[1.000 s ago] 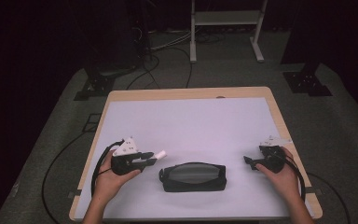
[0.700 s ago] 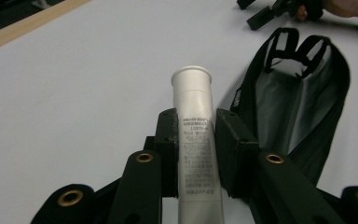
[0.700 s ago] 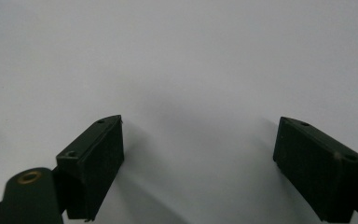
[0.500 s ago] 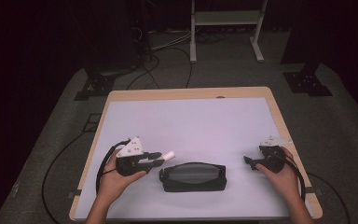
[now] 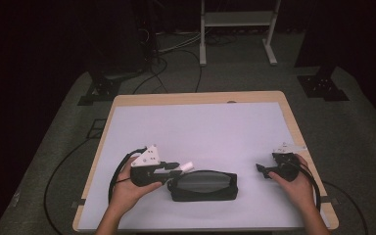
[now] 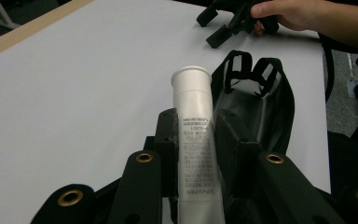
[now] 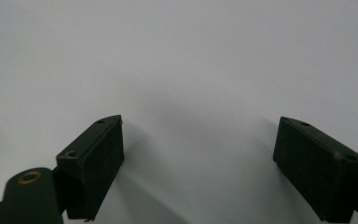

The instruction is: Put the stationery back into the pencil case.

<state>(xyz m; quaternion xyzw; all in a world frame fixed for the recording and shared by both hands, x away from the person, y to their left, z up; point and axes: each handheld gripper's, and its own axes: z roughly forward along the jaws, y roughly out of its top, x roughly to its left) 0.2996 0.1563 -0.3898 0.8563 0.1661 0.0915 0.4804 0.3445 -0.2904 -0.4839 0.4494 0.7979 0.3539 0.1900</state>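
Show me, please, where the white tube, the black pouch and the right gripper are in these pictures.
white tube (image 6: pixel 193 116): left gripper view, on its printed body above the jaws.
black pouch (image 5: pixel 203 186): high view, on its top panel.
right gripper (image 5: pixel 263 171): high view, between its open jaw tips.

The lower end of the white tube (image 6: pixel 196 144) is cut off by the bottom edge of the left gripper view, and its small print is too blurred to read. The black pouch (image 6: pixel 256 107) is partly hidden behind the left gripper (image 6: pixel 196 135) and its jaws. In the high view the person's forearms (image 5: pixel 108 221) run off the bottom edge. The far side of the right gripper (image 5: pixel 267 170) looks covered by the hand (image 5: pixel 293 178).
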